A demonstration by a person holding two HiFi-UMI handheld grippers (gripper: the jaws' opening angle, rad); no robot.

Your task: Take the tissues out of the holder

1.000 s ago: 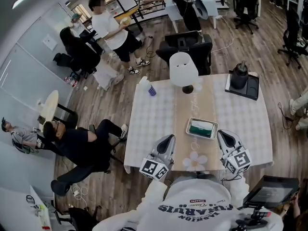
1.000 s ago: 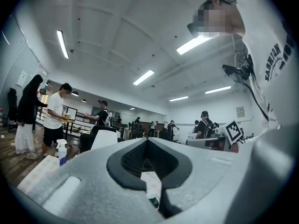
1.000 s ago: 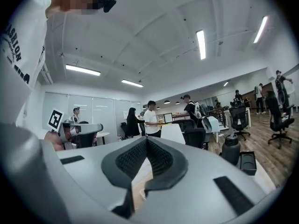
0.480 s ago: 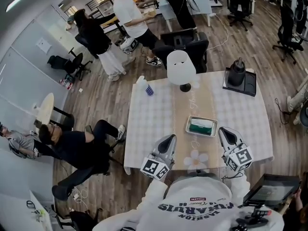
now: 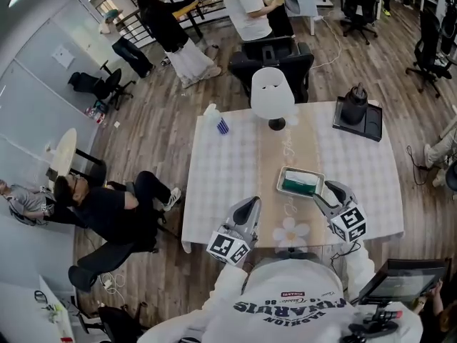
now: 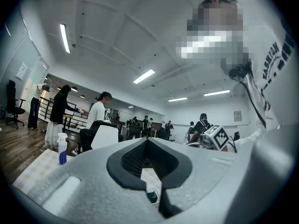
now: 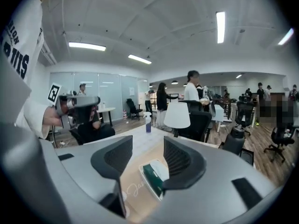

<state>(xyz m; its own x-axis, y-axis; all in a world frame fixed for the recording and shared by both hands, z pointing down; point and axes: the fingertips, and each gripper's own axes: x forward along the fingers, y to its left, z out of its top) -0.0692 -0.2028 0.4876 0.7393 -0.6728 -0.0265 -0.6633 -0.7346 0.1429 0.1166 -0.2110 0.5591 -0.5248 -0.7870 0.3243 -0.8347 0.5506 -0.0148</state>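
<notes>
We are pointing the right gripper (image 5: 323, 191), jaws just opening and empty, at the green tissues (image 5: 298, 186) lying in the holder (image 5: 281, 180) just ahead; we are planning on straddling them squarely before pinching, left gripper (image 5: 246, 209) resting pressed together

Office: swivel chairs (image 5: 271, 61), ceiling strip lights (image 7: 220, 27)

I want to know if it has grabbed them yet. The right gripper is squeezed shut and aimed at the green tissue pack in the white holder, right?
Not shut. The right gripper view shows the right gripper with its jaws apart. They have just been opening, and nothing is held between them. It is aimed at the green tissue pack in the white holder.
</notes>
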